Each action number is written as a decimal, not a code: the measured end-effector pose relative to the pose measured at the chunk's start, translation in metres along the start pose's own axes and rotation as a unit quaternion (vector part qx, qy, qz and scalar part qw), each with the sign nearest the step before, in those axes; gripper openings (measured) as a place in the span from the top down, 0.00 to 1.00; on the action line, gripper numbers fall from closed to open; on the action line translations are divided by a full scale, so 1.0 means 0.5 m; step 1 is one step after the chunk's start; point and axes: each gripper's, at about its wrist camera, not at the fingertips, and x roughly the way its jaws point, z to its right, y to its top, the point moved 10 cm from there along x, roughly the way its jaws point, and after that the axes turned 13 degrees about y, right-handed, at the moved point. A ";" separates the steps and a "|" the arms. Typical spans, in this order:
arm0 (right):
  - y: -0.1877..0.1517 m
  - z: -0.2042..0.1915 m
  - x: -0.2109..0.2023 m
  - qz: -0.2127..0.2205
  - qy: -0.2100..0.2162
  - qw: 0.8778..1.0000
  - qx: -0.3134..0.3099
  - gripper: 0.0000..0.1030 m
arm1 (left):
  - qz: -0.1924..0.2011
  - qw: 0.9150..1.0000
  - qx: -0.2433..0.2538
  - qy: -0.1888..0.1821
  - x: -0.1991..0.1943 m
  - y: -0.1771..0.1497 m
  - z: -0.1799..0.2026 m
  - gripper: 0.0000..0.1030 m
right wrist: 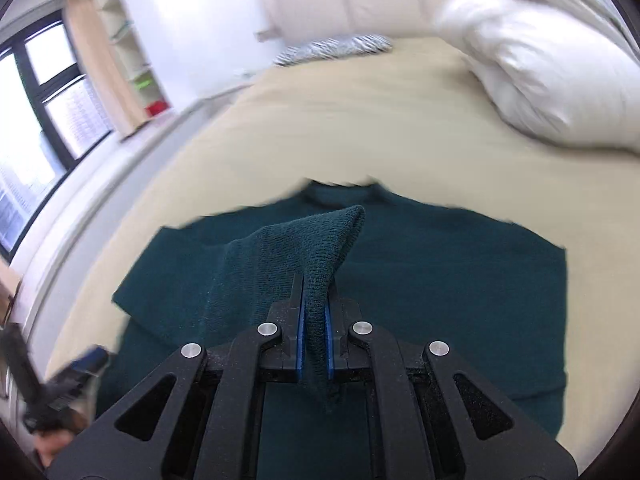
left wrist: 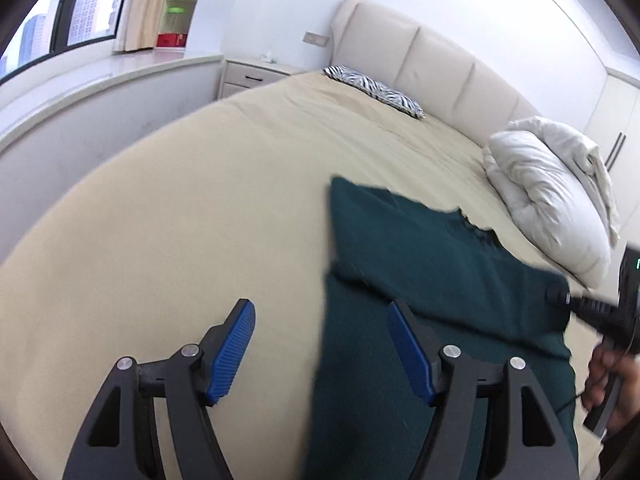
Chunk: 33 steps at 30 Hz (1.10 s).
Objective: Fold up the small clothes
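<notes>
**A:** Left wrist view: left tool (left wrist: 320, 344) is spread wide, holding nothing, hovering over the bed (left wrist: 180, 208) right at the left edge of the dark green sweater (left wrist: 420, 248). Sweater lies flat on the beige sheet, near the white duvet (left wrist: 552, 196). Zebra pillow (left wrist: 372, 90) is well apart, up by the headboard.

**B:** And the right?

**A:** Right wrist view: right tool (right wrist: 316, 320) is clamped on a fold of the sweater (right wrist: 460, 272), looks like a sleeve or cuff, lifted above the body panel. Frame is motion-blurred, so the exact part is a guess.

**B:** Advice for the step?

**A:** My read: carry the pinched piece across the chest and lay it flat before releasing. Keep it low so the body doesn't drag. Left tool could pin the near edge to stop the knit from sliding. Risk: the thick knit bunches if dropped from height.
</notes>
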 end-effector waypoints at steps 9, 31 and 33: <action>-0.055 0.105 0.070 -0.023 0.004 0.999 0.048 0.90 | -0.047 0.994 0.082 0.049 0.159 0.117 0.059 0.31; -0.039 0.088 0.101 -0.032 -0.032 0.999 0.019 0.94 | -0.049 0.989 0.115 0.075 0.262 0.104 0.071 0.97; -0.056 0.116 0.126 -0.042 -0.028 0.998 0.044 0.94 | -0.044 0.988 0.125 0.085 0.258 0.105 0.073 0.97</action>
